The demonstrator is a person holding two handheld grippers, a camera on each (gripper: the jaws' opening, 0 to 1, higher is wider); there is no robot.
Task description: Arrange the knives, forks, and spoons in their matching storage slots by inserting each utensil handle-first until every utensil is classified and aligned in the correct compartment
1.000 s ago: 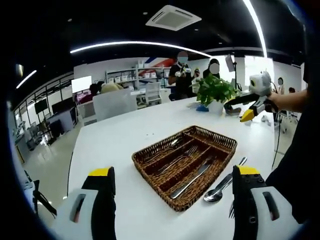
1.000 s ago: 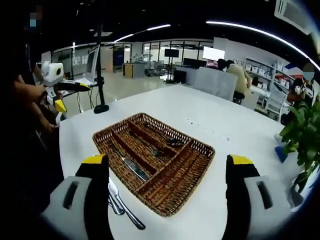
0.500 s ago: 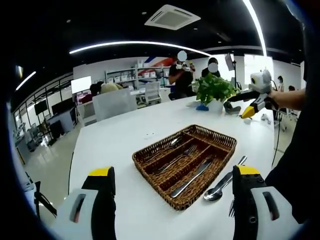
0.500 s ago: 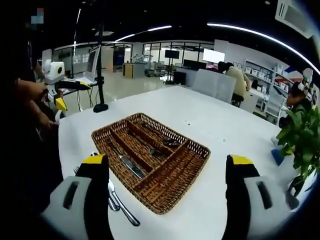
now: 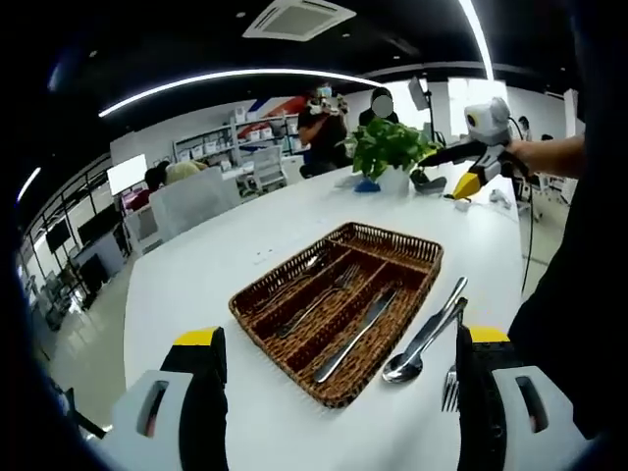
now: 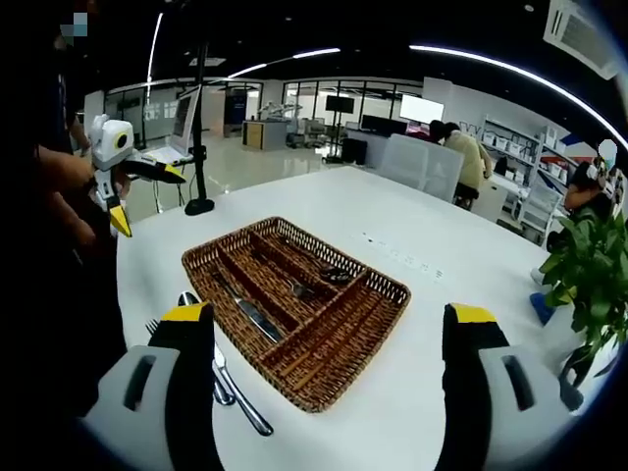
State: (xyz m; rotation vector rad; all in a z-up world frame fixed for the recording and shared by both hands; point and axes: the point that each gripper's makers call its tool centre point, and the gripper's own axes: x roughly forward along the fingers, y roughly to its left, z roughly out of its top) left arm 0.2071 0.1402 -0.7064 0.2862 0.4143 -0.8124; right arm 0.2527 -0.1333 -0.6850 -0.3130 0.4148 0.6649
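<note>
At the bottom of the left gripper view, my left gripper [image 5: 339,392] has its jaws spread wide, holding nothing above the white table [image 5: 196,275]. Just past its right jaw lie a fork [image 5: 451,388], a spoon [image 5: 417,348] and a knife [image 5: 444,306], close together on the table just beside the wicker tray [image 5: 339,304]. Inside the tray I see a knife [image 5: 355,336] in the nearest slot, a fork [image 5: 316,302] in the next, and what may be a spoon [image 5: 294,278] beyond, though it's dim. In the right gripper view, my right gripper [image 6: 329,388] is likewise open and empty, the tray [image 6: 294,294] ahead. Farther off stands a potted plant [image 5: 391,152].
</note>
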